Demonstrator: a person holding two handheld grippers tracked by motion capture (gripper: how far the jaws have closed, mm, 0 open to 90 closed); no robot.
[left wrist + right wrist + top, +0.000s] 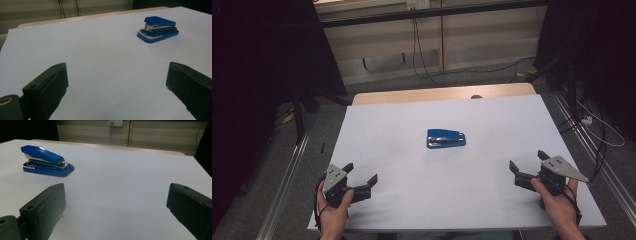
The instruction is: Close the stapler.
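a blue stapler (446, 138) lies flat near the middle of the white table (412, 120), its long side running across the person's view. everything else is placed here by that stapler.

the left gripper (360, 174) sits well apart from the stapler, toward the person and off to the left, near the table's near edge. a hand (333, 210) holds it from below, and its jaws stand wide with nothing between them. in the left gripper view the stapler (158, 30) sits far ahead and to the right of the gap between the jaws (its chrome inner strip shows between the blue top and base).

the right gripper (528, 161) is also well apart from the stapler, toward the person and off to the right, held in the other hand (562, 205). its jaws are wide too, gripping nothing. in the right gripper view the stapler (46, 161) rests ahead and to the left of the jaws, on bare table.
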